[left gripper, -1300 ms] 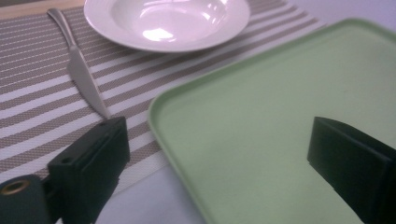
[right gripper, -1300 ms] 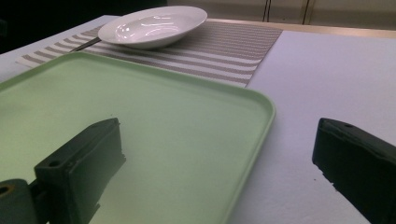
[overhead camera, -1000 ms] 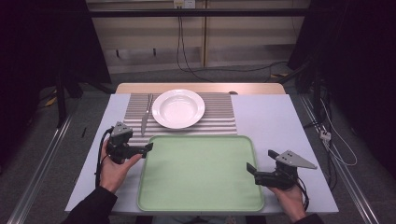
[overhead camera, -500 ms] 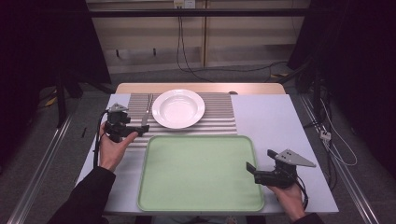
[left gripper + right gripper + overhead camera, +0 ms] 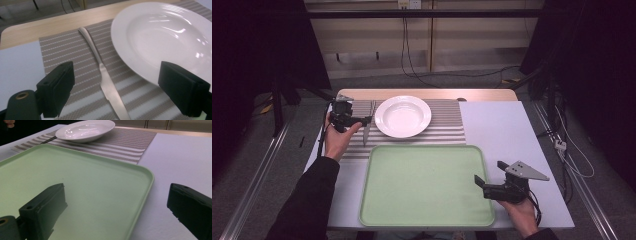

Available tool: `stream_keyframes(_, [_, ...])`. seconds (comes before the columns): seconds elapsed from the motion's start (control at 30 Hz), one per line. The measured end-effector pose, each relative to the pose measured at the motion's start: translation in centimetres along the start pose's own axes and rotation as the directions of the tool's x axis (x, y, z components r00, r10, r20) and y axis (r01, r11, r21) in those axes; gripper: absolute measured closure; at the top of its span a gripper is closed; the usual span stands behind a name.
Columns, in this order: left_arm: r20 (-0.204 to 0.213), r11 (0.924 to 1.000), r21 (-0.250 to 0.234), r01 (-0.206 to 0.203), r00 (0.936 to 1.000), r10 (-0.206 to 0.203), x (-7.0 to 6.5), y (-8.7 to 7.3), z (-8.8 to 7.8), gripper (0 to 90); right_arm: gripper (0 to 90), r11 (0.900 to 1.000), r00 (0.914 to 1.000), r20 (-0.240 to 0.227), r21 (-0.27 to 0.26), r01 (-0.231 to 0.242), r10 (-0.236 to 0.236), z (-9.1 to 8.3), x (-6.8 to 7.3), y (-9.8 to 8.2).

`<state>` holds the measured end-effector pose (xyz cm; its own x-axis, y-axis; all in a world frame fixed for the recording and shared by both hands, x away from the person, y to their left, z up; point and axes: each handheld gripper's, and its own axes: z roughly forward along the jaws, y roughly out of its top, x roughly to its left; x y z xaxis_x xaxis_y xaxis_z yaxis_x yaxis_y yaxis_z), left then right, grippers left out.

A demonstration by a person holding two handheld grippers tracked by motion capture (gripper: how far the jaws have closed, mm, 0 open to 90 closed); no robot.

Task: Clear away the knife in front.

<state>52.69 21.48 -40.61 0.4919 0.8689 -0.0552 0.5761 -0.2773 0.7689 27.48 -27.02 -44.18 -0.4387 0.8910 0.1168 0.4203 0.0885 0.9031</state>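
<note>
Table setting seen from above, positions given relative to the white plate (image 5: 403, 116). The green tray (image 5: 427, 185) lies empty on the near side of the plate, its far rim just short of the striped placemat (image 5: 447, 125) on which the plate rests. The right gripper (image 5: 484, 186) sits well to the near right, jaws spread wide across the tray's right rim, holding nothing. The left gripper (image 5: 362, 120) is just left of the plate, jaws apart and empty, straddling the knife (image 5: 107, 82), which lies beside the plate's left rim. Judged step: grasping the knife. Centre both jaws on the handle, keep clear of the rim, then close squarely.
</note>
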Motion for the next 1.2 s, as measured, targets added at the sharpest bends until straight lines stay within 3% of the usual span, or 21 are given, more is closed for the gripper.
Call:
stream_keyframes(0.1, [-0.007,0.9999,0.012,0.007,0.9999,-0.007,0.6,0.4,1.3,15.3,1.9,1.000,1.0000,0.002,0.002,-0.005,0.005,0.1,0.0,0.0])
stream_keyframes(0.3, [-0.065,0.9980,0.060,0.023,0.9977,-0.019,2.1,0.7,3.5,21.3,1.9,1.000,1.0000,0.000,0.002,-0.003,0.003,0.1,-0.1,0.0])
stream_keyframes(0.33, [-0.066,0.9971,0.062,0.044,0.9970,-0.040,2.3,0.7,3.8,22.8,1.9,1.000,1.0000,0.001,0.002,-0.005,0.005,0.1,-0.1,-0.1])
stream_keyframes(0.4, [-0.065,0.9945,0.068,0.080,0.9951,-0.075,2.8,0.7,4.5,26.1,1.9,1.000,1.0000,0.001,0.004,-0.005,0.005,0.0,-0.2,-0.1])
stream_keyframes(0.57, [-0.066,0.9860,0.144,0.085,0.9949,-0.076,3.0,0.7,6.1,32.8,1.9,1.000,1.0000,-0.004,0.004,-0.005,0.005,0.1,-0.1,-0.1])
stream_keyframes(0.67, [-0.078,0.9822,0.161,0.097,0.9933,-0.085,2.9,0.7,6.9,38.2,1.9,1.000,1.0000,-0.005,0.005,-0.006,0.006,0.1,-0.1,-0.1])
stream_keyframes(0.77, [-0.070,0.9758,0.165,0.143,0.9886,-0.133,3.0,0.5,7.6,46.2,1.9,1.000,0.9999,-0.007,0.005,-0.010,0.010,0.1,-0.2,-0.1])
stream_keyframes(0.83, [-0.065,0.9726,0.180,0.148,0.9883,-0.138,2.8,0.5,8.1,48.1,1.9,1.000,0.9997,-0.017,0.006,-0.017,0.017,0.2,-0.2,-0.1])
stream_keyframes(0.97, [-0.079,0.9729,0.207,0.104,0.9929,-0.089,2.2,1.0,8.5,55.2,1.9,1.000,0.9998,-0.017,0.006,-0.012,0.012,0.2,-0.1,-0.1])
stream_keyframes(1.2, [-0.074,0.9719,0.214,0.098,0.9937,-0.084,1.8,1.4,8.9,68.0,1.9,1.000,0.9999,-0.015,0.008,-0.006,0.006,0.2,-0.1,-0.1])
